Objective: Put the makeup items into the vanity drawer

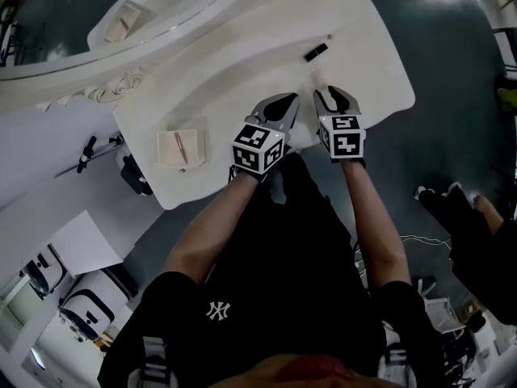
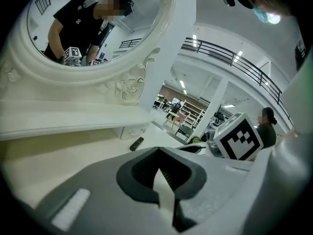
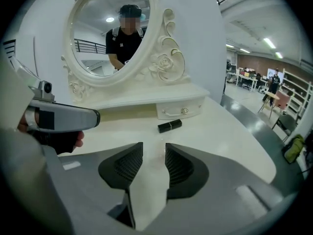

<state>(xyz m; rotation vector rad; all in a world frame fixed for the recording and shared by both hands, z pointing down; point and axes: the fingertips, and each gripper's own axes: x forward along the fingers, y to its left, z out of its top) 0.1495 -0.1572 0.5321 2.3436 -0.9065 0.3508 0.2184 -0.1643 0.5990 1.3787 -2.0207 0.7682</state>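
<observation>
I held my forearms [image 1: 212, 233] stretched forward, side by side. My left gripper [image 1: 288, 99] had its jaws together, with nothing between them. My right gripper [image 1: 338, 95] tilted downward, jaws apart and empty.

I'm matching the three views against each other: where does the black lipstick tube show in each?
Head view: black lipstick tube upper right of centre, on the vanity top.
Left gripper view: left of centre.
Right gripper view: centre, in front of the small drawer.
Shared landmark: the mirror's carved frame.
</observation>
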